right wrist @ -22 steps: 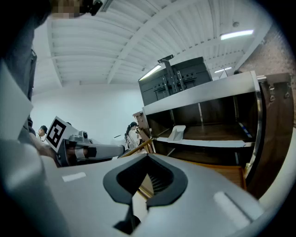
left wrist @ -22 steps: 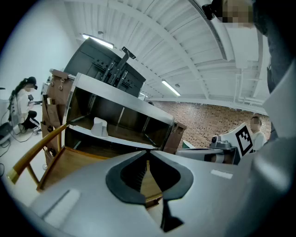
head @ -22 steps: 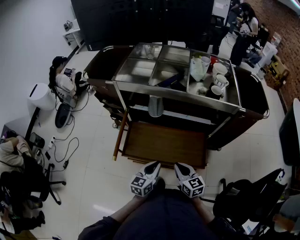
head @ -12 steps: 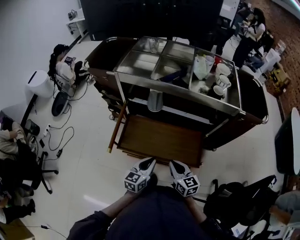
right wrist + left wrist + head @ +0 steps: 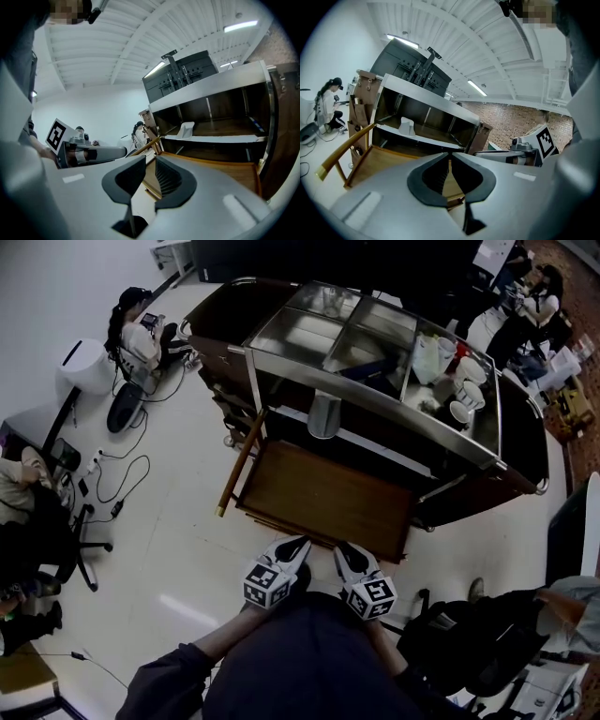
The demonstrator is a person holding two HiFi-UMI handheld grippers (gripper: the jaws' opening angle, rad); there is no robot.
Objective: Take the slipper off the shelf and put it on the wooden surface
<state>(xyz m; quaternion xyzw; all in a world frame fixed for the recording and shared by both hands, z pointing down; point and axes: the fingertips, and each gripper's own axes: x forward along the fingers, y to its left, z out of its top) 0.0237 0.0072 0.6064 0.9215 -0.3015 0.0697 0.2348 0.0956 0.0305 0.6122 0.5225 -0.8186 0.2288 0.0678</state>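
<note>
On the shelf [image 5: 386, 448], slipper [image 5: 322, 415]; well apart from the fingers [image 5: 293, 547]

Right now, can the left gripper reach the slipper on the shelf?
Probably not yet: the left gripper hangs near the body, with the wooden surface between it and the slipper. The shelf front looks open, so stepping in should do.

Pale slipper [image 5: 322, 416] sits on the shelf [image 5: 384, 450].
</note>
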